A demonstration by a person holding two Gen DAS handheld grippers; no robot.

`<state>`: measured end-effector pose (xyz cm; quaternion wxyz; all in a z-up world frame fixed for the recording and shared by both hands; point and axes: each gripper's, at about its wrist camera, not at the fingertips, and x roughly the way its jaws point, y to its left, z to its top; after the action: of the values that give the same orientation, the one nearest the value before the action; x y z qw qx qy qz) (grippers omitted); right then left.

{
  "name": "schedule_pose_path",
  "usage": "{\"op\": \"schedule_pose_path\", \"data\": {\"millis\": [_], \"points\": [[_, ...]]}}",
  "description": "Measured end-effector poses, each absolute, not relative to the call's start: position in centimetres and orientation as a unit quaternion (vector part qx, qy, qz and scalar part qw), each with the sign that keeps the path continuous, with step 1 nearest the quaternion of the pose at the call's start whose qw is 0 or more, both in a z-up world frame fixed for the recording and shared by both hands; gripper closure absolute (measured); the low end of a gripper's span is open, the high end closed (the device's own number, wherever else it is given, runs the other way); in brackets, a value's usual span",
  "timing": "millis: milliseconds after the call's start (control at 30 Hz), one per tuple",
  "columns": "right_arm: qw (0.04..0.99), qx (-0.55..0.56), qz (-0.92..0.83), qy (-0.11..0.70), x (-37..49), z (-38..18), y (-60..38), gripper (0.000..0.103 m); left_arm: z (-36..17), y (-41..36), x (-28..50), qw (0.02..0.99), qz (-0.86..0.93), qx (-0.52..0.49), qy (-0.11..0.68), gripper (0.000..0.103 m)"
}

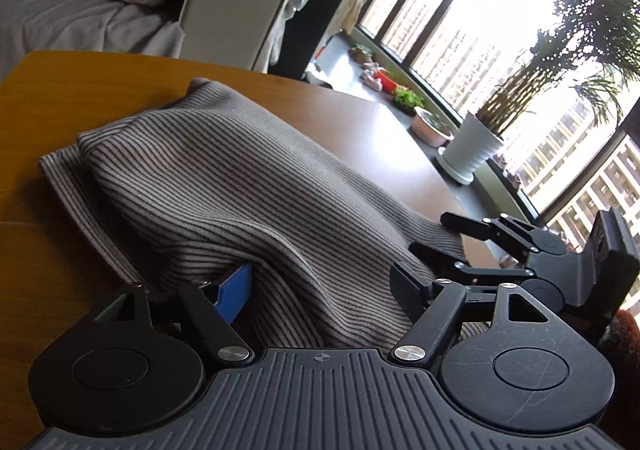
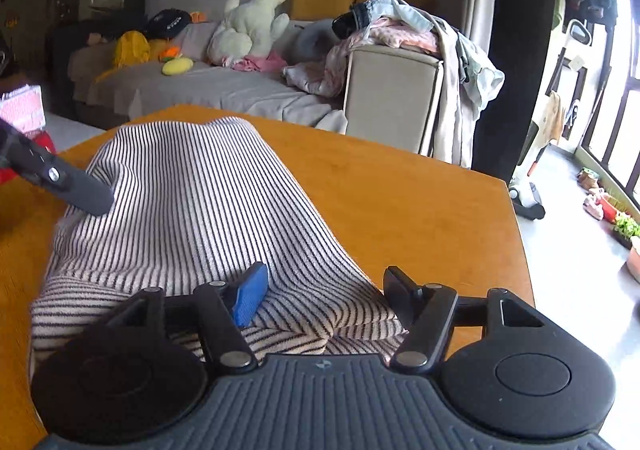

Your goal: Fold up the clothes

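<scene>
Loosely humped striped garment (image 2: pixel 192 210), fine dark stripes, on wooden table (image 2: pixel 400 202)

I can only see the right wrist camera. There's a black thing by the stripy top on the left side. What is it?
Observer: That is one finger of the left gripper. Its own camera shows its fingers spread apart, with the stripy top bunched between them.
Operator: Is it pinching the top?
Observer: No. The cloth is only draped over its blue pad, and the fingers are wide open.
Operator: Can that camera see my gripper too?
Observer: Yes. The right gripper shows side-on at the top's right edge, with its fingers apart.
</scene>
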<state>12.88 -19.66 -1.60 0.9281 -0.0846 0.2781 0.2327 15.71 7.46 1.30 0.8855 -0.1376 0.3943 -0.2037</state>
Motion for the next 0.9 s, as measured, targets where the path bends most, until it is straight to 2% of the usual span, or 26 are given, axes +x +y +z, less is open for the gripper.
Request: {"op": "schedule_pose_path", "data": {"millis": [300, 467, 533, 600, 733, 800, 900], "points": [[0.921, -0.077, 0.258, 0.281, 7.1, -1.9, -19.0, 0.037, 0.6, 7.3, 19.2, 0.9, -0.175, -0.096, 0.387, 0.036], [0.915, -0.096, 0.285, 0.27, 5.1, -1.7, -16.9, 0.037, 0.8, 7.6, 19.1, 0.905, -0.163, -0.086, 0.383, 0.035], [0.916, -0.117, 0.282, 0.261, 4.9, -1.4, -16.4, 0.03, 1.3, 7.9, 18.3, 0.911, -0.152, -0.076, 0.375, 0.031], [0.921, -0.12, 0.273, 0.25, 5.0, -0.7, -16.8, 0.016, 2.2, 8.3, 17.0, 0.919, -0.149, -0.067, 0.358, 0.026], [0.927, -0.079, 0.275, 0.243, 5.1, 0.5, -17.7, 0.01, 4.0, 8.3, 13.3, 0.932, -0.165, -0.03, 0.32, 0.014], [0.924, -0.079, 0.282, 0.247, 5.0, 0.4, -17.3, 0.005, 4.2, 7.7, 11.3, 0.931, -0.189, -0.003, 0.312, 0.012], [0.915, -0.128, 0.281, 0.261, 4.6, -1.1, -15.5, 0.003, 3.0, 6.5, 9.4, 0.924, -0.206, 0.045, 0.319, 0.012]]}}
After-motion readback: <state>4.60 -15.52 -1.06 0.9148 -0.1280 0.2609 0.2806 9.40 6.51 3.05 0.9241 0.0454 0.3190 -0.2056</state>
